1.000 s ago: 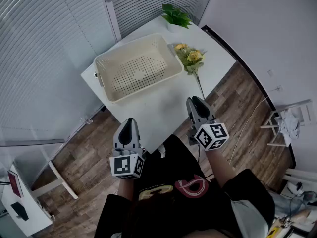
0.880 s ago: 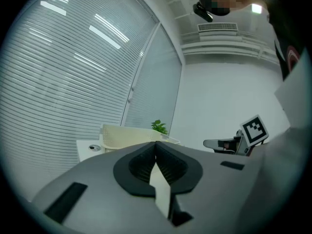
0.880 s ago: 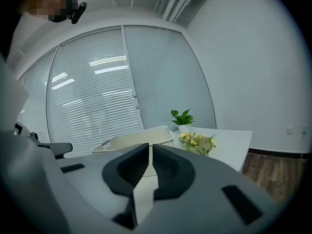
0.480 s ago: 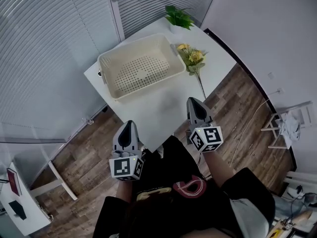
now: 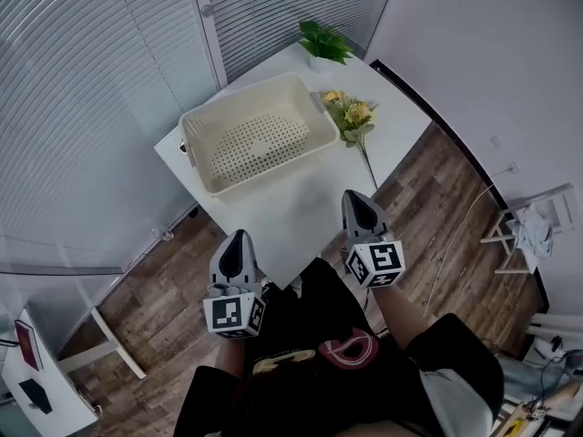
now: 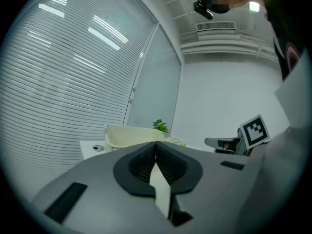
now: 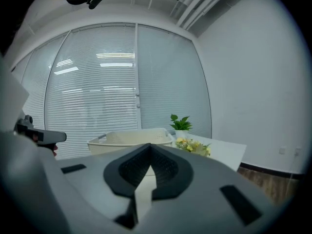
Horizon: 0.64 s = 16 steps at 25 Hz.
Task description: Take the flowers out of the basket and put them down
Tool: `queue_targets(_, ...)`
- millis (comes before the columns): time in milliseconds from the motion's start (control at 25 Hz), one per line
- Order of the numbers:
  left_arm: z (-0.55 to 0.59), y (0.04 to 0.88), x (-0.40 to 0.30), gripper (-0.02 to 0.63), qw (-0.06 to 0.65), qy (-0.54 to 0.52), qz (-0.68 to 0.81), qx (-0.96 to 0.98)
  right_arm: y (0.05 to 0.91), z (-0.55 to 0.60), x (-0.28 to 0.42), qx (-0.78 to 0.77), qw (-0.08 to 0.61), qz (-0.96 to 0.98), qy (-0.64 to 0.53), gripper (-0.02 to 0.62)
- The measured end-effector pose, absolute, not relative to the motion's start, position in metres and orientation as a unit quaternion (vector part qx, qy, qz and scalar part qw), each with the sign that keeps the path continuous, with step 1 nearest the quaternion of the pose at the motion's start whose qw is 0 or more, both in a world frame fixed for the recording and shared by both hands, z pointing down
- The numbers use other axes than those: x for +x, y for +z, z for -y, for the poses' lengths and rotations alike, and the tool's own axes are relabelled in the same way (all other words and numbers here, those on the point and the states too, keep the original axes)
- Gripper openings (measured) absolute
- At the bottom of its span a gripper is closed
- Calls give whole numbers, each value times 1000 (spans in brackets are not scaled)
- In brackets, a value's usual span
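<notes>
The cream perforated basket [image 5: 255, 139] stands empty on the white table [image 5: 301, 208]. The yellow flowers [image 5: 352, 115] lie on the table just right of the basket, their thin stem pointing toward the near edge. They also show in the right gripper view, as flowers [image 7: 194, 146] beside the basket [image 7: 131, 139]. My left gripper [image 5: 237, 240] hovers off the table's near left edge, shut and empty. My right gripper [image 5: 355, 200] is at the near right edge, short of the stem, shut with nothing in it. The left gripper [image 6: 156, 144] and right gripper [image 7: 149, 146] both show their jaws meeting.
A small potted green plant [image 5: 323, 39] stands at the table's far corner, behind the flowers. Blinds and a glass wall run along the far and left sides. Wooden floor surrounds the table, with a white stool [image 5: 524, 230] to the right.
Both grippers have drawn back from the table toward my body. The flowers and the basket have stayed where they were.
</notes>
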<state>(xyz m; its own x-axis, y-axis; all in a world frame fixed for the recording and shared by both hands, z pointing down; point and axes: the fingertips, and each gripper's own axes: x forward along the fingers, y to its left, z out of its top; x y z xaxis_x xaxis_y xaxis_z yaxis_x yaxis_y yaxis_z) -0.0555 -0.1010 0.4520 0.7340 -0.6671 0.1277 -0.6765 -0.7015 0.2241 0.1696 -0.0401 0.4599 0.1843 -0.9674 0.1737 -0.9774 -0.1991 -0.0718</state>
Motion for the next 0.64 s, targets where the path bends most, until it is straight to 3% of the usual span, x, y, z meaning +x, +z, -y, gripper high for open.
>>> queue_targets(640,115,466,-66,17,135,29,375,917,468,57,161,771,60,628,86,8)
